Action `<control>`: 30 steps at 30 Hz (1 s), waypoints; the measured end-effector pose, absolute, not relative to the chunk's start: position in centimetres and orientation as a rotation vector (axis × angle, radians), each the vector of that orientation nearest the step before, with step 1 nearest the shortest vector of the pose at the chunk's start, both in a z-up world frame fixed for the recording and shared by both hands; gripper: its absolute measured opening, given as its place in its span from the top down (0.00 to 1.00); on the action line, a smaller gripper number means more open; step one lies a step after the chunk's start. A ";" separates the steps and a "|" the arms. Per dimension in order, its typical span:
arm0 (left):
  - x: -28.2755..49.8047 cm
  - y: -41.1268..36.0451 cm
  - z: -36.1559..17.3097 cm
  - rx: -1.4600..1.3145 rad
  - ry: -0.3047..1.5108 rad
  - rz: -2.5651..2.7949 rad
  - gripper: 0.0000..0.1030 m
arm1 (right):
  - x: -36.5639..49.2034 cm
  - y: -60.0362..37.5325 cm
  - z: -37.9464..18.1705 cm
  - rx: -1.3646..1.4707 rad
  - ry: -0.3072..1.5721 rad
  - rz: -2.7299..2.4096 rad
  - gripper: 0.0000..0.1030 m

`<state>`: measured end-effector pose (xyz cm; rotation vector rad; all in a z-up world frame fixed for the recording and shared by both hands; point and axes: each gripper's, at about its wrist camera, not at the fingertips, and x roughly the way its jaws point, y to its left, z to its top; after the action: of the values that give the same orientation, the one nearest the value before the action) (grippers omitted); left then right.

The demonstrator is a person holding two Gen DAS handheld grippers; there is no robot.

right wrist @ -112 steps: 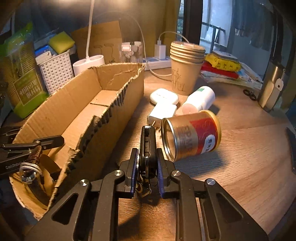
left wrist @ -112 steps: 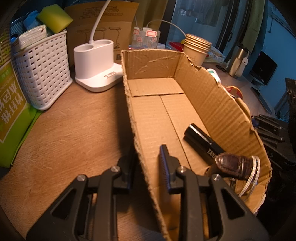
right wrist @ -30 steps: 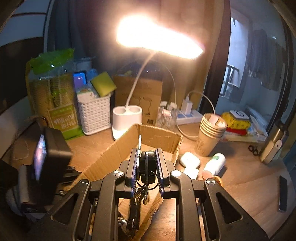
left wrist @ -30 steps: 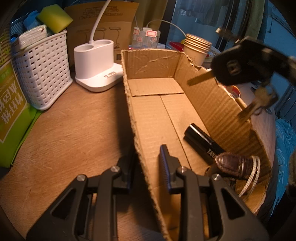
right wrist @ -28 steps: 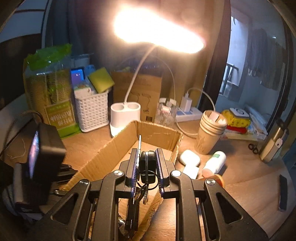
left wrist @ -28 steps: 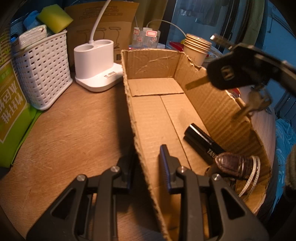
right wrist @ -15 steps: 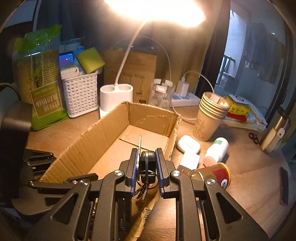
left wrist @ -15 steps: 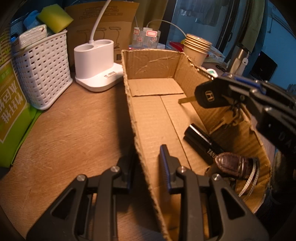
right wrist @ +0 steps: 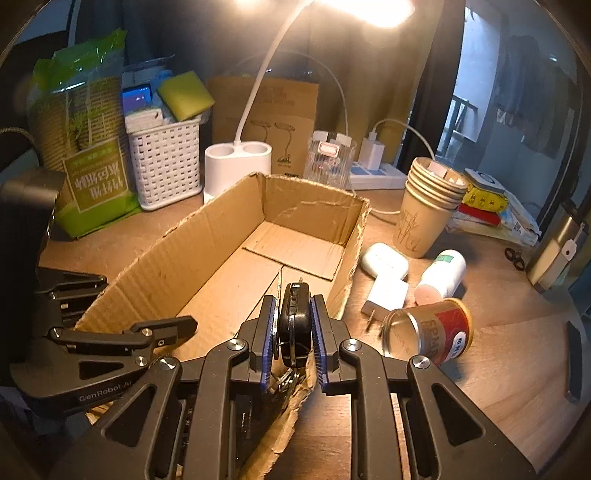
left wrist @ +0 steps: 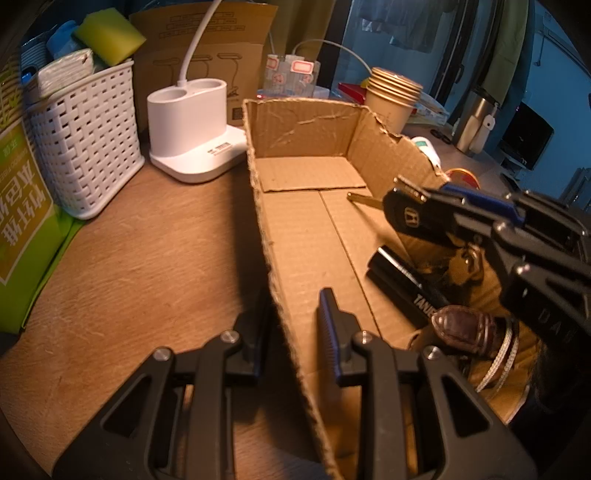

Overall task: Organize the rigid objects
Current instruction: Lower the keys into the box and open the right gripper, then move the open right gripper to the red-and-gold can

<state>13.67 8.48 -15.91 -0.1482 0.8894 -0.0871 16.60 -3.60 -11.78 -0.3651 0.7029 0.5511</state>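
Left gripper (left wrist: 291, 325) is clamped on the cardboard box (left wrist: 306, 236) wall, steadying it on the counter (left wrist: 147, 266); right gripper (right wrist: 293, 325), squeezed onto the car key (right wrist: 294, 314), holds it over the box floor.

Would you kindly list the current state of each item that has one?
car key: blade out, held over the box
cardboard box: open-topped
right gripper: shut on the key
left gripper: clamped on the box wall
red can: on its side
desk lamp: lit
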 end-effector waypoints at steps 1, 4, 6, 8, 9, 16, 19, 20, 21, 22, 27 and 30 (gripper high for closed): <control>13.7 8.5 -15.9 -0.148 0.889 -0.087 0.74 | 16.5 -3.6 -11.7 -0.364 0.702 0.554 0.81; 13.7 8.5 -15.9 -0.149 0.890 -0.086 0.74 | 16.5 -4.1 -11.0 -0.346 0.696 0.554 0.81; 13.7 8.6 -15.9 -0.150 0.890 -0.086 0.74 | 16.5 -4.4 -10.7 -0.330 0.694 0.557 0.81; 13.7 8.6 -15.9 -0.150 0.889 -0.086 0.74 | 16.4 -4.7 -10.5 -0.318 0.689 0.558 0.81; 13.7 8.6 -15.9 -0.151 0.890 -0.086 0.74 | 16.3 -4.7 -10.4 -0.315 0.688 0.559 0.81; 13.7 8.7 -16.0 -0.151 0.890 -0.086 0.74 | 16.1 -5.6 -9.7 -0.286 0.680 0.570 0.80; 13.7 8.7 -16.0 -0.151 0.890 -0.086 0.74 | 16.0 -6.1 -9.5 -0.266 0.675 0.572 0.76; 13.7 8.7 -16.0 -0.151 0.890 -0.086 0.74 | 16.0 -6.4 -9.4 -0.259 0.673 0.572 0.71; 13.7 8.7 -16.0 -0.151 0.890 -0.086 0.74 | 16.0 -6.6 -9.3 -0.248 0.670 0.573 0.70; 13.7 8.7 -16.0 -0.151 0.890 -0.086 0.74 | 16.1 -6.9 -9.2 -0.234 0.665 0.572 0.70; 13.7 8.7 -16.0 -0.151 0.890 -0.086 0.74 | 16.5 -8.6 -8.7 -0.181 0.652 0.546 0.57; 13.7 8.7 -16.0 -0.151 0.890 -0.086 0.74 | 16.9 -9.5 -8.7 -0.160 0.651 0.534 0.56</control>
<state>13.74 8.65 -15.96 -0.1507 0.8901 -0.0860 16.87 -9.48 -8.66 -0.1604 0.6506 0.5342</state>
